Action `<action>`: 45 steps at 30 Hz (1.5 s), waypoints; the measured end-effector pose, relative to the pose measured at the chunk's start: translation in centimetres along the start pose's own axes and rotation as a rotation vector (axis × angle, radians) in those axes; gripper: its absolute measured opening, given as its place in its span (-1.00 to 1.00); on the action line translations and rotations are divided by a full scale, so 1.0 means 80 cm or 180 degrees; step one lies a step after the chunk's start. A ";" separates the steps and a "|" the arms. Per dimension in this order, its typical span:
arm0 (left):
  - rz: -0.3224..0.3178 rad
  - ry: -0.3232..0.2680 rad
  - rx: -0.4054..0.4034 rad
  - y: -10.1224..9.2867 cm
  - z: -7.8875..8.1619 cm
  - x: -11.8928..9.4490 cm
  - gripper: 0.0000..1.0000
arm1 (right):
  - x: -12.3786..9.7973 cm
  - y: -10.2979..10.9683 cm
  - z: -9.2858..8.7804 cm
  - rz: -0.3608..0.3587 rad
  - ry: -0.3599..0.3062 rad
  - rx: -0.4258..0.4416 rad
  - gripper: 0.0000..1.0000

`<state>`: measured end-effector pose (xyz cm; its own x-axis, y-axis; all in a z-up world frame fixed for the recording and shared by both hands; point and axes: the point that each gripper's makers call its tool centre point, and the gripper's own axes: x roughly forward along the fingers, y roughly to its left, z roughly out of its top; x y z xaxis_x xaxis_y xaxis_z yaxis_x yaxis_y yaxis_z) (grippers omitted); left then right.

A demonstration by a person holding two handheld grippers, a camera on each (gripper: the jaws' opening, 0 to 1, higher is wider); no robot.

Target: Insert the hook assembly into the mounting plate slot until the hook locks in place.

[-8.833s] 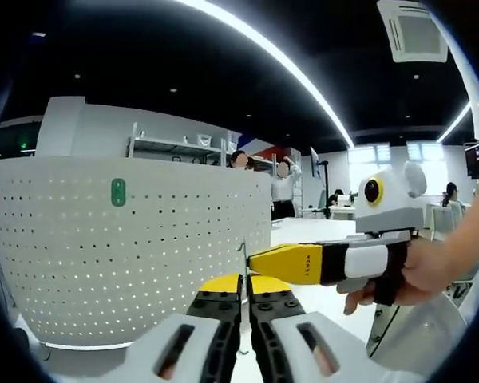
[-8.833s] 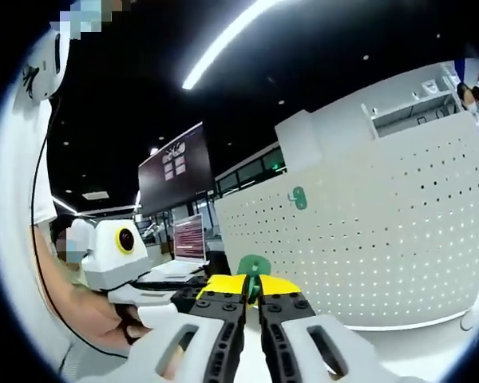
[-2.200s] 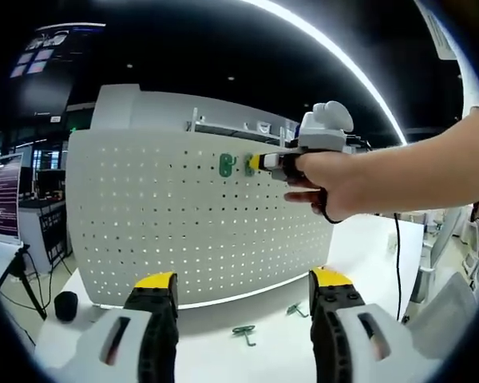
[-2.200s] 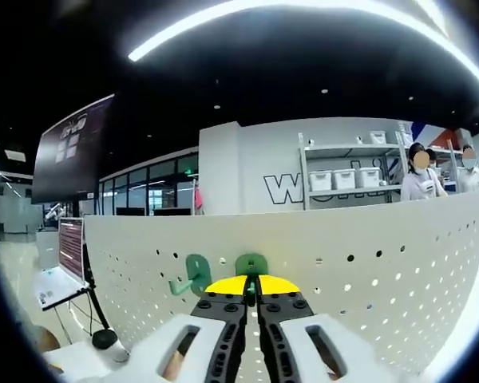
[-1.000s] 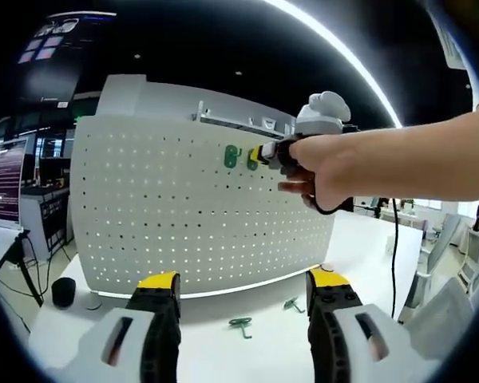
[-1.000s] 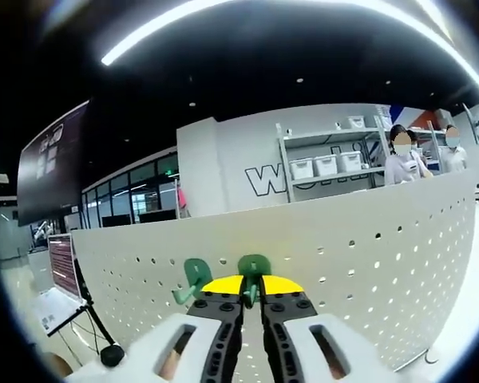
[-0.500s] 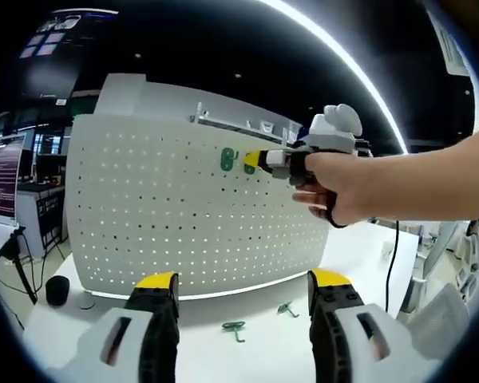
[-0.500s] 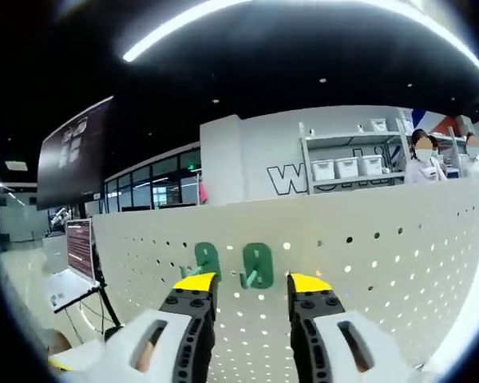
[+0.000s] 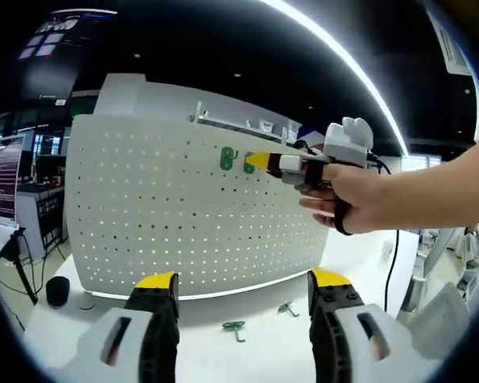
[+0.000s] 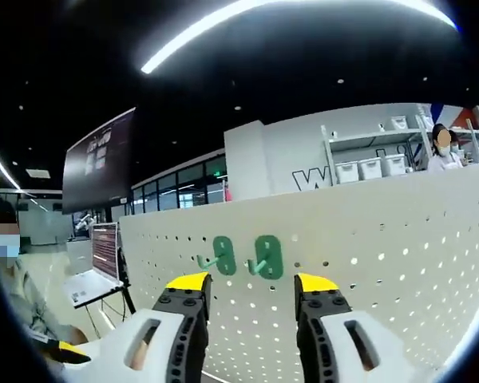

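A white perforated mounting plate [image 9: 184, 215] stands upright on the table. Two green hooks [image 9: 227, 159] [image 9: 248, 163] hang side by side near its top. In the left gripper view my right gripper [image 9: 259, 161], held by a hand, points its yellow tips at the right-hand hook from a little way off. In the right gripper view both hooks [image 10: 223, 255] [image 10: 268, 256] sit in the plate [image 10: 383, 263], just beyond my open right gripper [image 10: 251, 282], which holds nothing. My left gripper [image 9: 242, 281] is open and empty, low in front of the plate.
Two loose green hooks [image 9: 234, 327] [image 9: 286, 306] lie on the white table [image 9: 80, 327] before the plate. A small black round object [image 9: 57, 290] sits at the left. A cable [image 9: 391, 271] hangs from the right gripper. A seated person [image 10: 16, 311] is at the left.
My right gripper has opened and let go of the second green hook, which stays on the plate, and has drawn back a little. The left gripper stayed open and still.
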<state>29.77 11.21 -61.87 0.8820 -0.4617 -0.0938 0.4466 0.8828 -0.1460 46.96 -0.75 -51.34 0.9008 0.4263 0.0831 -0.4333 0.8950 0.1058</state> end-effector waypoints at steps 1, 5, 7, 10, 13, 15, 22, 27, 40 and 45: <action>0.0003 0.0000 0.0003 0.000 0.000 0.000 0.35 | -0.001 0.000 -0.001 0.0032 0.0021 -0.0001 -0.19; 0.0005 -0.0007 0.0014 0.001 0.001 -0.001 0.35 | -0.009 0.000 -0.004 0.0184 0.0019 0.0016 -0.18; -0.0021 -0.0018 0.0007 0.002 0.001 0.000 0.36 | -0.011 -0.001 -0.006 0.0244 0.0038 0.0051 -0.17; -0.0026 0.0014 0.0009 0.005 -0.001 0.001 0.35 | -0.017 0.008 -0.002 0.0490 -0.0007 0.0077 -0.12; -0.0061 0.0009 0.0016 0.003 0.000 0.001 0.35 | -0.026 0.012 -0.001 0.0631 -0.0013 0.0059 -0.10; -0.0083 0.0008 0.0034 0.001 0.001 0.002 0.35 | -0.034 0.013 -0.001 0.0714 -0.0029 0.0061 -0.08; -0.0114 0.0033 0.0050 -0.002 -0.001 0.005 0.34 | -0.047 0.010 -0.006 0.0757 -0.0015 0.0129 -0.04; -0.0143 0.0023 0.0082 -0.004 0.001 0.005 0.34 | -0.060 0.012 -0.010 0.0816 0.0003 0.0132 -0.05; -0.0223 0.0055 0.0110 -0.009 -0.001 0.006 0.34 | -0.104 0.009 -0.047 0.0956 0.0225 0.0088 -0.03; -0.0245 0.0076 0.0126 -0.010 -0.003 0.006 0.35 | -0.121 0.005 -0.059 0.0968 0.0291 0.0086 -0.01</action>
<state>29.82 10.22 -62.00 0.8412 -0.5300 -0.1075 0.5190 0.8470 -0.1148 38.20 -3.87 -56.76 0.7281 0.6850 0.0258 -0.6827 0.7214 0.1161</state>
